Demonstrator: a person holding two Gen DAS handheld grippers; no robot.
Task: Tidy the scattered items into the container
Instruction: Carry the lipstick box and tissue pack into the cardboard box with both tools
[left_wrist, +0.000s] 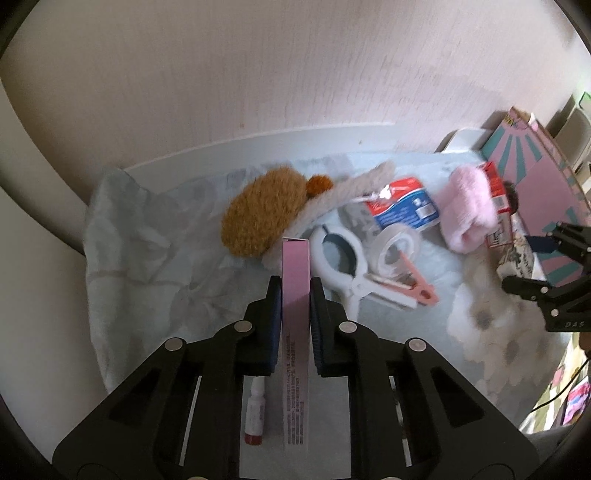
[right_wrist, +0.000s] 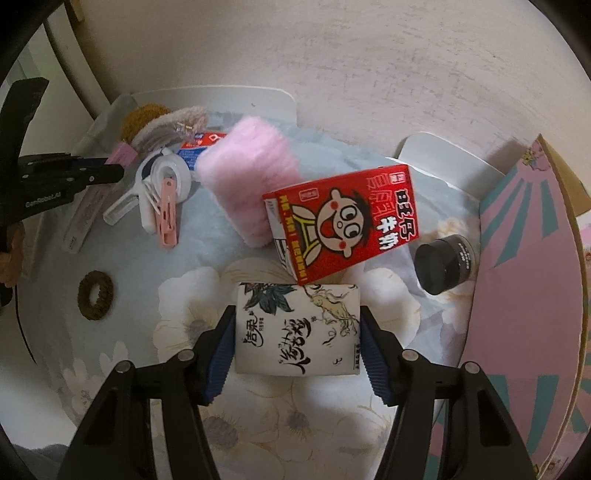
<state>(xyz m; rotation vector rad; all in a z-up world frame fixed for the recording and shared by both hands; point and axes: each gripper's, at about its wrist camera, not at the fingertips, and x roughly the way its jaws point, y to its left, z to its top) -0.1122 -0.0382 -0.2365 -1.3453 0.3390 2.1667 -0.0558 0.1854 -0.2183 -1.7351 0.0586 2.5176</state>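
Left gripper (left_wrist: 295, 291) clamps the slim pink box (left_wrist: 294, 266) upright between its pads.

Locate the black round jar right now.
In the right wrist view, the black round jar lies on its side on the floral cloth, right of the red milk carton, against the pink container.

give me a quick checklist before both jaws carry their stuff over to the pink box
1. Left gripper shut on slim pink box: ok
2. Right gripper pads against tissue pack: ok
3. Tissue pack clear of red milk carton: not ok, the carton's corner overlaps it
4. Small dropper bottle clear of the left grip: ok
5. Room inside pink container: cannot tell
6. Black jar clear of the right gripper's path: cannot tell
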